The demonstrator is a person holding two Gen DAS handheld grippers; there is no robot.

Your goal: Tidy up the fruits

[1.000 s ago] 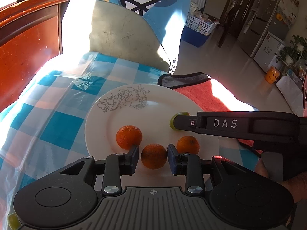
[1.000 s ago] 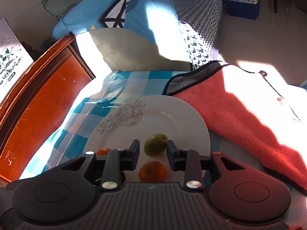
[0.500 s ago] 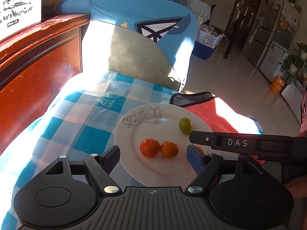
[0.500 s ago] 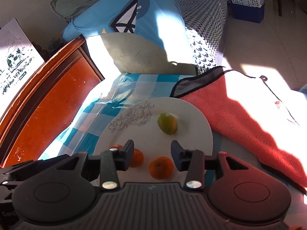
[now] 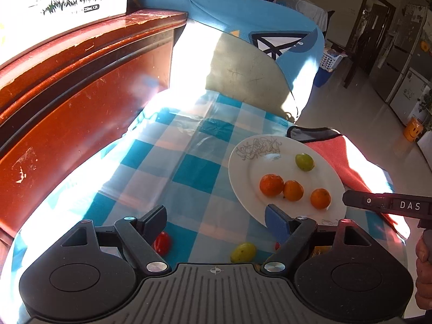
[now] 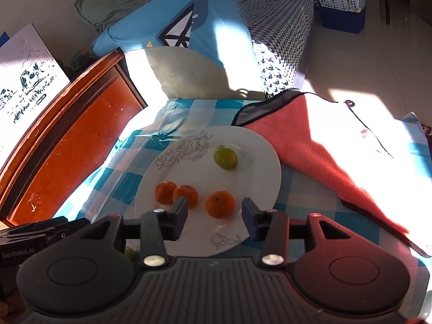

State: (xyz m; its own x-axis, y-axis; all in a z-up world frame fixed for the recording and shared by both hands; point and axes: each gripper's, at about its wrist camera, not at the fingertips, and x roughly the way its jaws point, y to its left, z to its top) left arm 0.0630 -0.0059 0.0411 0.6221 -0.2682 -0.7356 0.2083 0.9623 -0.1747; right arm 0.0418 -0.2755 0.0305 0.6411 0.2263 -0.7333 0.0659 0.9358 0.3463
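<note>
Landmark for all places: the plate (image 6: 259,145), white, line-drawn flowers at its far and near rims, set on the checked cloth (image 5: 194,172).

Nearest — left gripper (image 5: 216,220): jaws wide and opening a little more, nothing between them, held over the cloth to the left of the plate. Right gripper (image 6: 213,212): jaws part open and opening, empty, over the plate's near rim.

Loose fruit, near side of the plate on the cloth: one red fruit (image 5: 162,242), one yellow-green fruit (image 5: 243,251); a further item at the right pad is too hidden to be named.

On the plate: three oranges (image 6: 219,204) across the near half, two of them touching; one green fruit (image 6: 225,157) toward the far rim.

Beyond the plate: pink towel (image 6: 324,145) against its right rim; blue cushion (image 6: 189,27); wooden headboard (image 5: 67,94) to the left.

Handling, as judged: fruits are small, round, light and firm-skinned, liable to roll on the glossy plate or cloth. They are best taken across the middle with gentle pressure, so that the skin is not bruised.

Views compared: the loose red and yellow-green fruits are shown clearly by the left camera only. The full spread of the towel and the plate's near-rim drawing are shown by the right camera only.
</note>
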